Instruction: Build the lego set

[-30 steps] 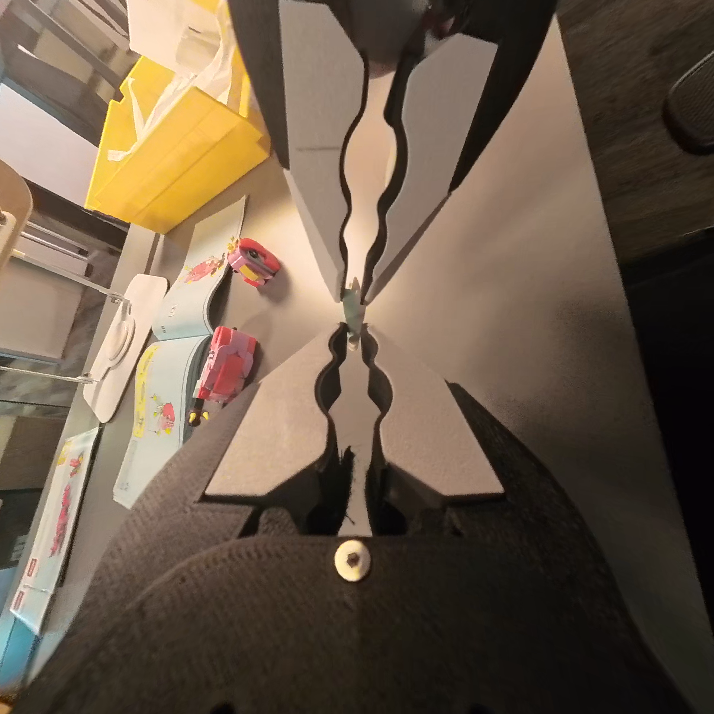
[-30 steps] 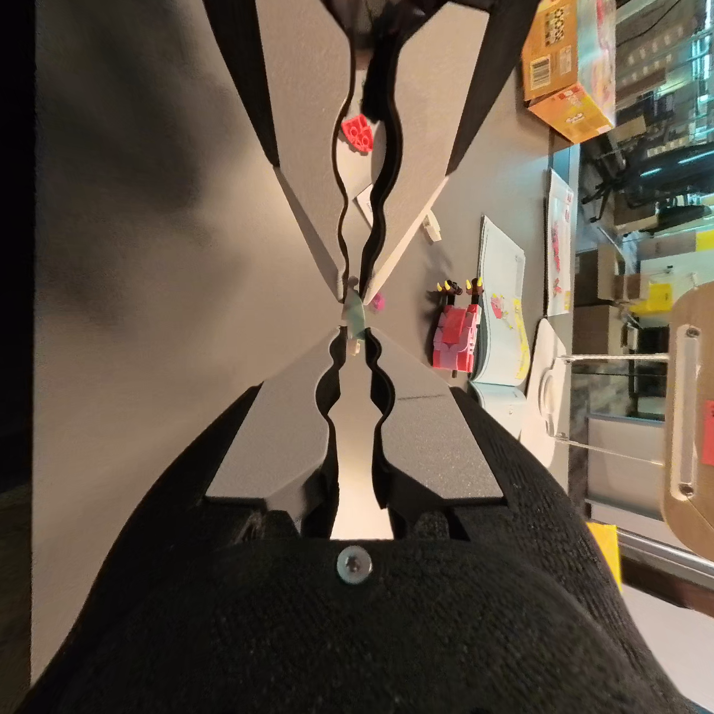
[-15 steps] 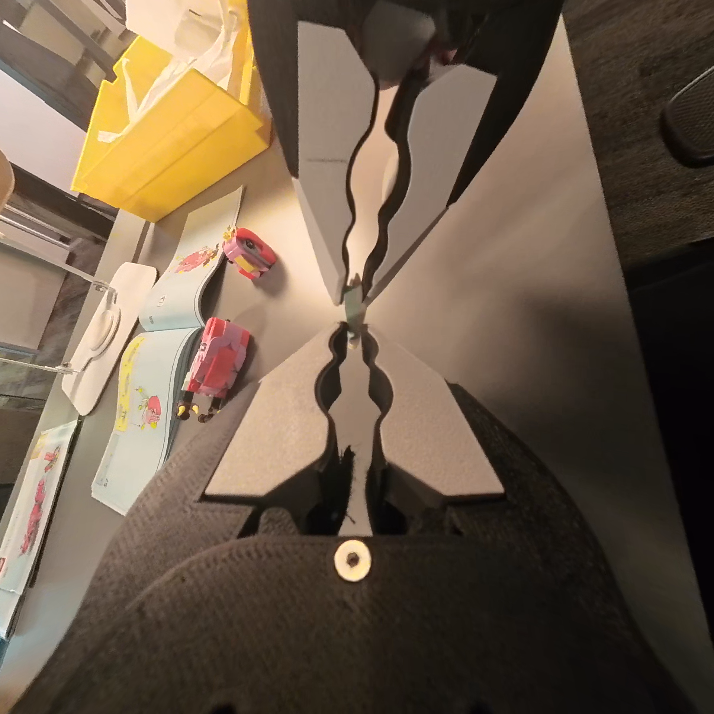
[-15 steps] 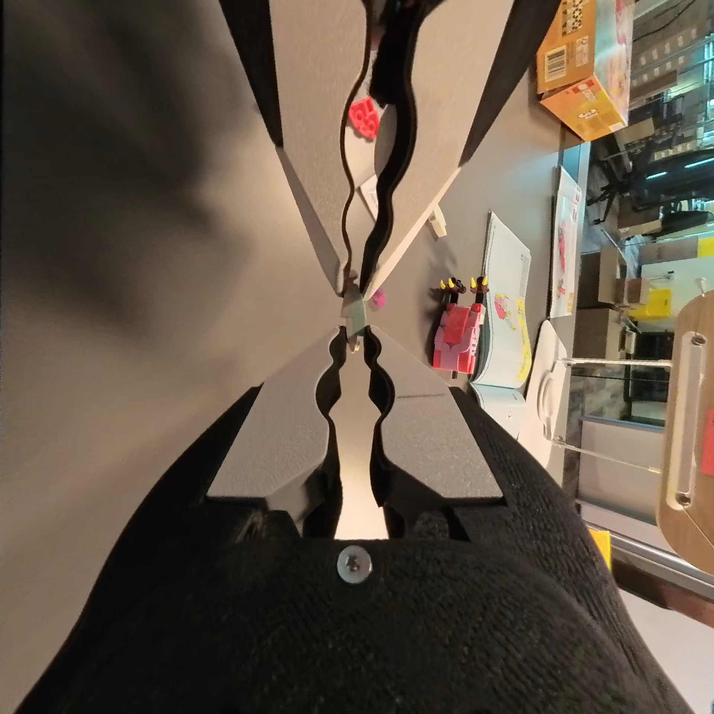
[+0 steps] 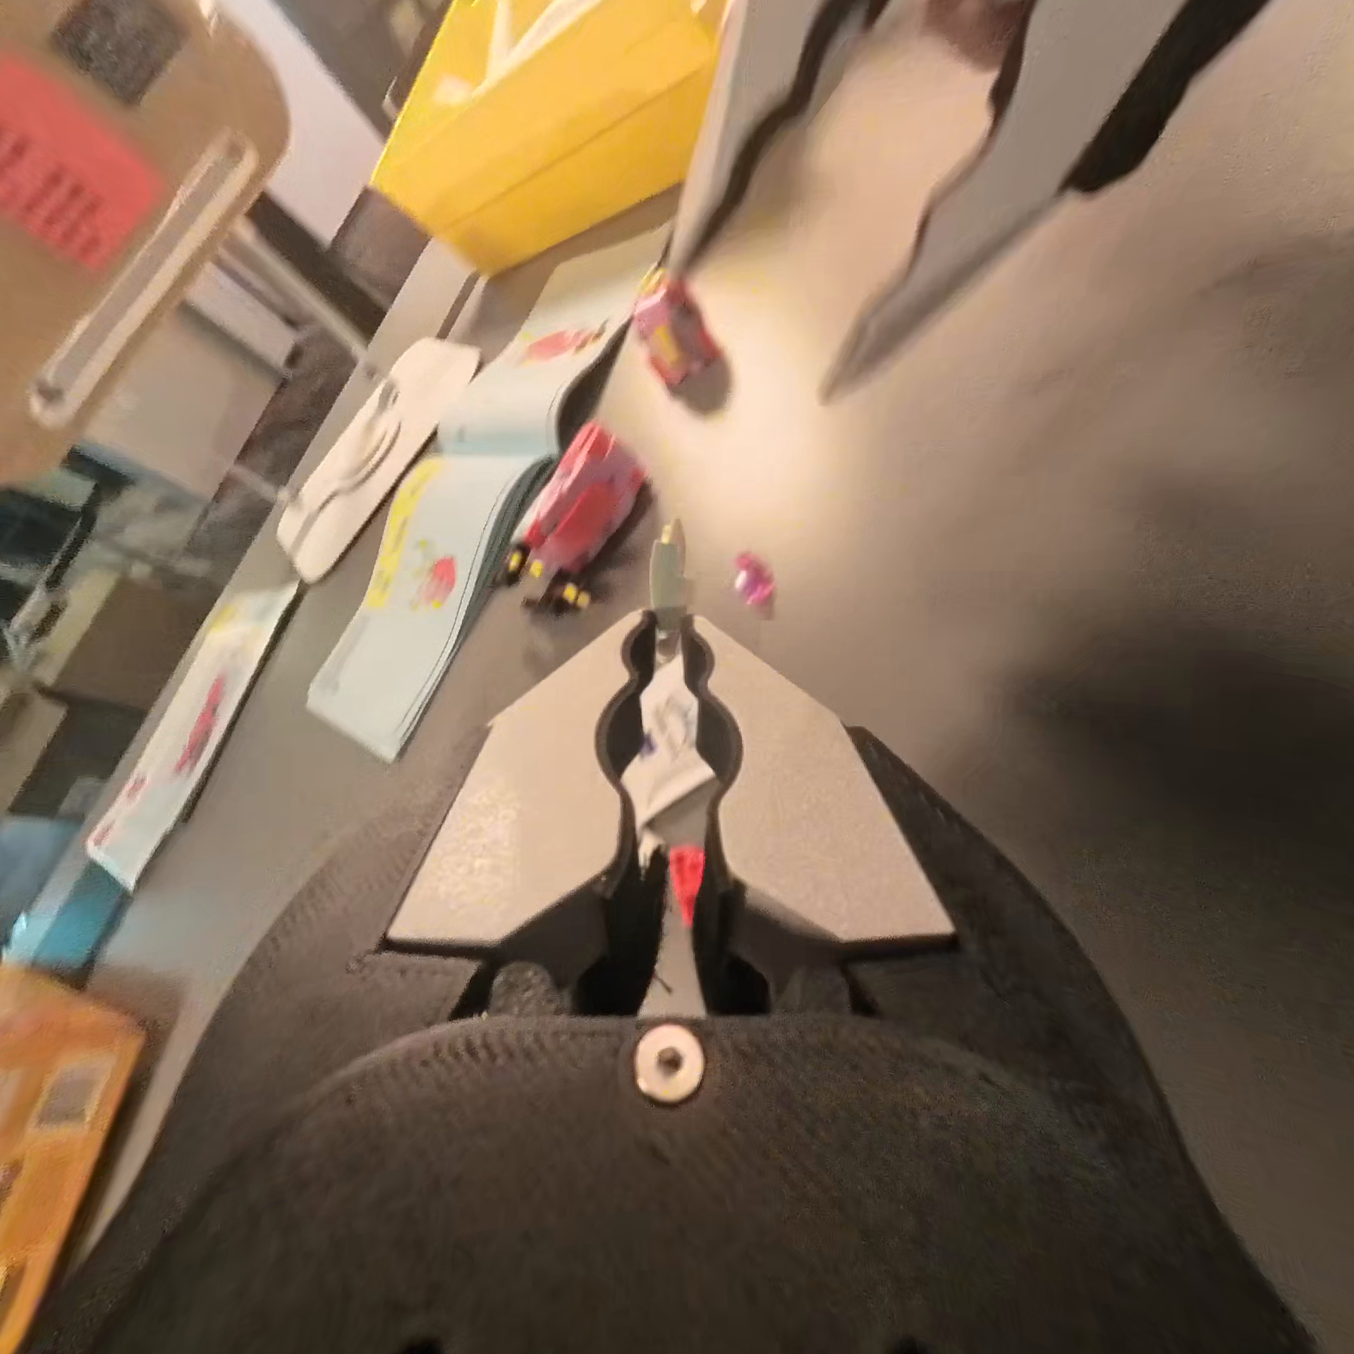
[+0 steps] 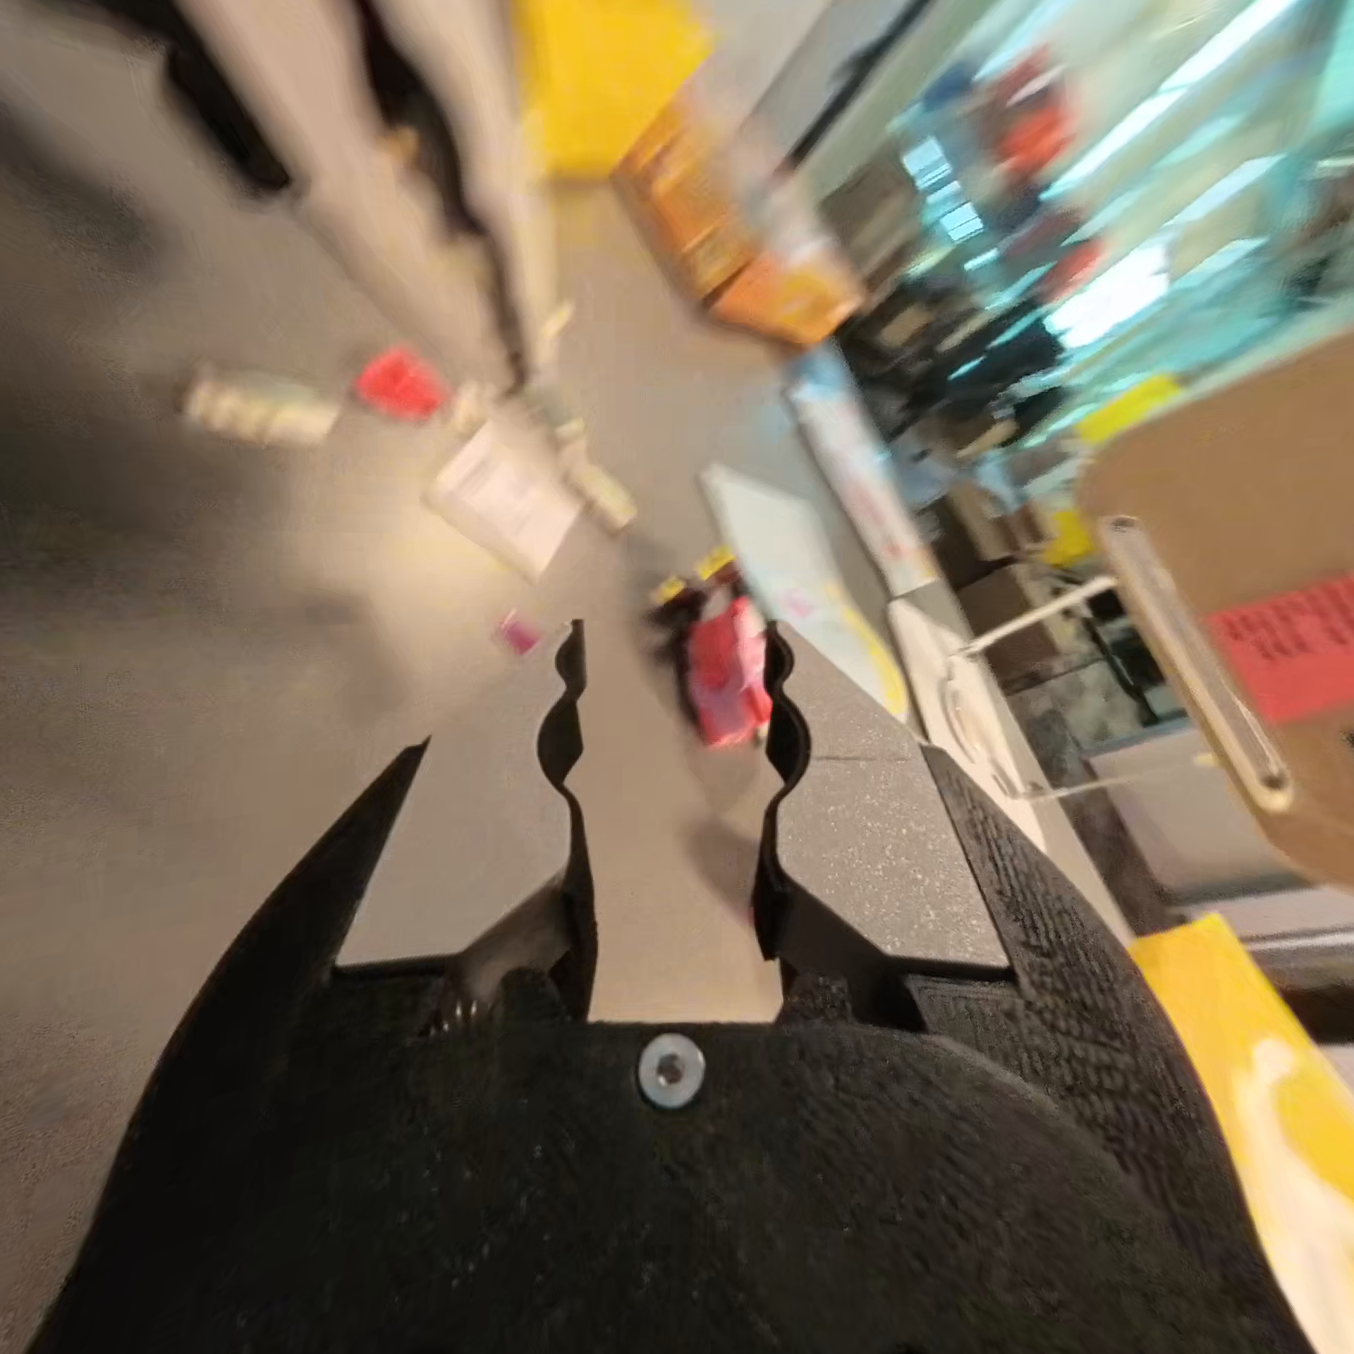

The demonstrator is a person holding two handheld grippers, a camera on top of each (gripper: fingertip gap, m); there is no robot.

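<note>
L claw [image 5: 668, 623] narrow, pinched on small grey-green piece [image 5: 668, 571] sticking out at 12 o'clock | pink bit [image 5: 753, 586] on desk [image 5: 1026, 513] at 2 o'clock, red-pink brick model [image 5: 582, 505] at 10 beside open booklet [image 5: 439, 586] | R claw [image 6: 674, 645] wide, nothing between its fingers; model [image 6: 725, 674] ahead near right fingertip | both views blurred

Toy car [image 5: 582, 513] beside booklet [image 5: 439, 579], on table [image 5: 952, 513]
</note>
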